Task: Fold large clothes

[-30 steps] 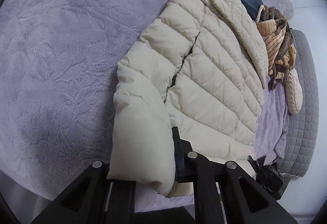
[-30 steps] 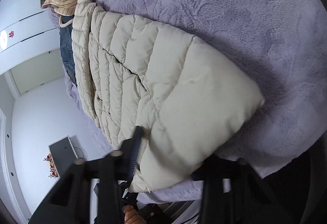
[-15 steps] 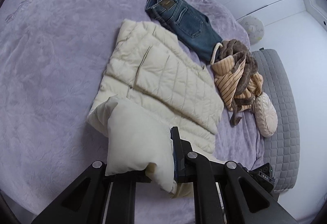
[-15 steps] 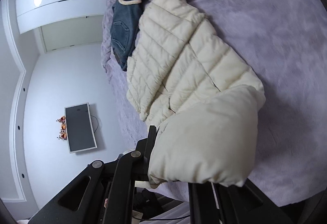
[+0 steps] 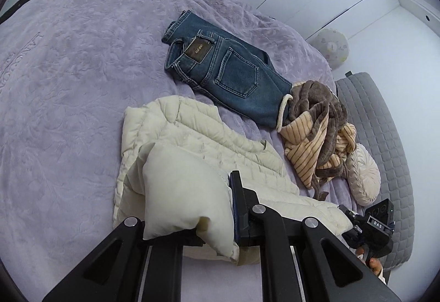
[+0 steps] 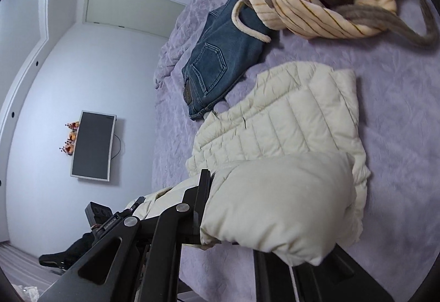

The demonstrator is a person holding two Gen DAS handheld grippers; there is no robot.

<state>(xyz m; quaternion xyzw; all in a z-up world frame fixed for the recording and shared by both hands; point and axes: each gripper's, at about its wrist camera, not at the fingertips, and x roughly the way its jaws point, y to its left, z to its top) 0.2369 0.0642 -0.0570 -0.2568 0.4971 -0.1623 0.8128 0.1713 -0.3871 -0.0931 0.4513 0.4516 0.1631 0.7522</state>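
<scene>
- While each hand-held gripper pinches one corner of the jacket's lifted edge, the rest of the jacket lies ahead of both, towards the top of each frame.
- Left hand-held gripper [image 5: 189, 208]: its fingers are clamped on a puffy cream fold at lower centre of the left view; one black finger [image 5: 238, 203] shows at the right of the fold, the other is hidden under cloth.
- Right hand-held gripper [image 6: 264, 208]: pressed on a like fold at lower centre of the right view, with one finger [image 6: 203, 197] showing at the fold's left.
- Jacket [image 5: 192, 136]: the quilted body rests on the bed [image 5: 68, 68], reaching away from both grippers, its far end at mid-frame. The held edge runs crosswise between the two grippers, so the long axis lies straight ahead of them. Neither seems nearer the far end than the other.
- My judgement: the coming move turns on carrying the held edge forward along that axis, both sides level, to land on the far end.
- Beyond the far end, just past it, lie jeans [image 5: 228, 70] and, to the right in the left view, a striped robe [image 5: 316, 131] in a heap; overshooting could drop the fold on them.
</scene>
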